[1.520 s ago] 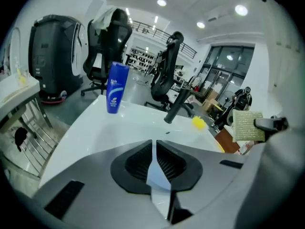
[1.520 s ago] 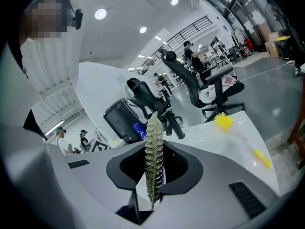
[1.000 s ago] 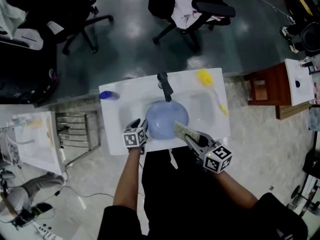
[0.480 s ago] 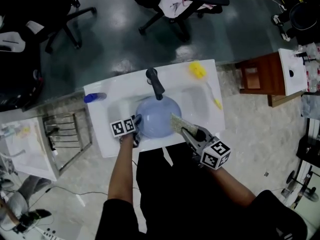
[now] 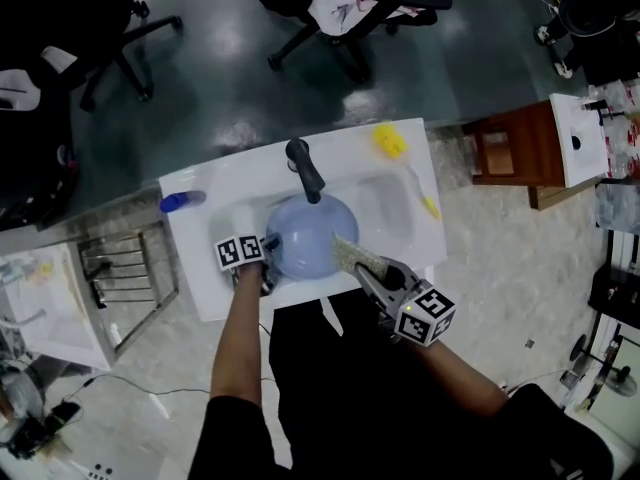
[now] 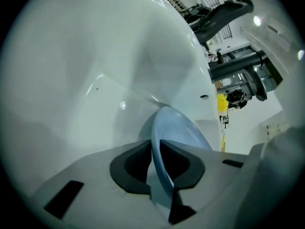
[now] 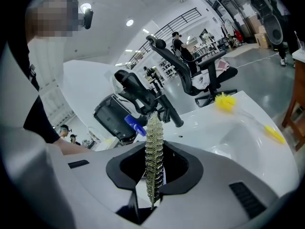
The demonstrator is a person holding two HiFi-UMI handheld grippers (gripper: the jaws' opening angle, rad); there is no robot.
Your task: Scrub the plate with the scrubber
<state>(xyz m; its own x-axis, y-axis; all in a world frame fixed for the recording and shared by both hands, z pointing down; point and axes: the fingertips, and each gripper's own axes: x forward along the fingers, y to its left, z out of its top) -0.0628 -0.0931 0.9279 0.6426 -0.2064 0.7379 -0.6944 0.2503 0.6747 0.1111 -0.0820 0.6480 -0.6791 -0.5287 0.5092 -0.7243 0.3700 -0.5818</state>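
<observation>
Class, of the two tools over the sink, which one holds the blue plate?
The left tool, whose jaws have just been closing and now pinch the blue plate at its rim. The right tool grips the scrubber instead.

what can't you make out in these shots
- Whether the scrubber touches the plate: too small in the head view, and the right gripper view shows no plate.
- Dirt on the plate: it is edge-on in the left gripper view and too small in the head view.
- The sink bottom: head view, covered by the plate.
- The bottle label: head view, too small.
</observation>
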